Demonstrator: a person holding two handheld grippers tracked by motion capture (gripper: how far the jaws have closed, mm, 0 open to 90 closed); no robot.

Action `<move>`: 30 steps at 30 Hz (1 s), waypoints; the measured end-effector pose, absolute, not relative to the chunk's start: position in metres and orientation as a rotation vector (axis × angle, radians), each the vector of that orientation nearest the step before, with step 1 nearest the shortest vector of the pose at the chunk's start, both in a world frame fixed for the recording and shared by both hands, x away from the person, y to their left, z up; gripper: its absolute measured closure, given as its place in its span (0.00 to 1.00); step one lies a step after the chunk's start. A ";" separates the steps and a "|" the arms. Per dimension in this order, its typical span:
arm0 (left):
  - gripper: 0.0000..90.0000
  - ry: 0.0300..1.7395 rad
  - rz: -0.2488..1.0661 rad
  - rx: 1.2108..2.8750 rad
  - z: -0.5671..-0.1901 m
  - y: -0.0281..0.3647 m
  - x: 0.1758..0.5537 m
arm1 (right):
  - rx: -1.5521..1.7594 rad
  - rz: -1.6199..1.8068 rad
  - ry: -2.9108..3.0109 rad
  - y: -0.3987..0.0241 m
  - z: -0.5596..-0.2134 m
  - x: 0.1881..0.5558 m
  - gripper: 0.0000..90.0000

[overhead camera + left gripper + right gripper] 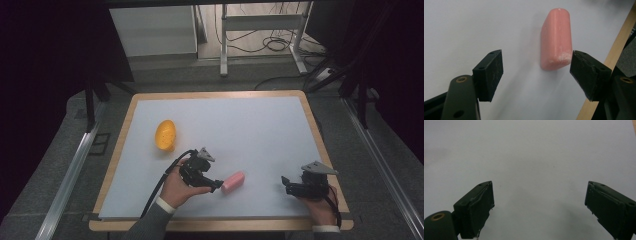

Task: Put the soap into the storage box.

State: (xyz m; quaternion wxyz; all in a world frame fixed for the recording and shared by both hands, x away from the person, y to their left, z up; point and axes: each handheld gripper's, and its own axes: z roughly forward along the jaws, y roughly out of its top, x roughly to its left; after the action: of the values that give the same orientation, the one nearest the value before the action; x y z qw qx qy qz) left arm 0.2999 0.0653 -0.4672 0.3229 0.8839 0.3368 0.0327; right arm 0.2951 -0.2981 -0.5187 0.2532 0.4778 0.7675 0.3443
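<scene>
Left gripper: held in the person's left hand near the front edge of the table, pointing toward the pink block; a black cable trails back from it past the sleeve.
Left jaws: spread wide in the left gripper view, gripping nothing. The pink block's near end sits in the gap, off centre, close against the right-hand jaw; whether that jaw actually touches it I cannot tell from this angle. The left-hand jaw stands well apart from it.
Pink block: a rounded, soap-like bar lying flat on the white surface, its long axis running away from the left gripper. In the high view it lies just beyond the left gripper's tips, at the front middle of the table.
Right gripper: held in the right hand at the front right of the table, pointing left toward the block but well apart from it.
Right jaws: opened wide in the right gripper view, with bare white surface between and beyond them.
Table: white top with a wooden rim.
Yellow object: an oval, dimpled orange-yellow piece resting farther back on the left side, well apart from both grippers and the block.
</scene>
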 end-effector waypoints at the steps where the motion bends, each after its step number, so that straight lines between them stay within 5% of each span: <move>1: 0.30 0.880 0.082 2.322 -0.467 0.063 0.300 | 1.300 0.937 2.083 -0.298 -0.518 0.295 0.09; 30: 0.35 0.807 0.044 2.457 -0.480 0.007 0.314 | 1.299 0.916 2.081 -0.299 -0.520 0.295 0.09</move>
State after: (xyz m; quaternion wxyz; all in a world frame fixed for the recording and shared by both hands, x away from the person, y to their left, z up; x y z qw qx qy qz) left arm 0.3141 0.0070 -0.4795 0.2741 0.9136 0.2999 0.0164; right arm 0.2946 -0.2993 -0.5197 0.2585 0.4790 0.7678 0.3379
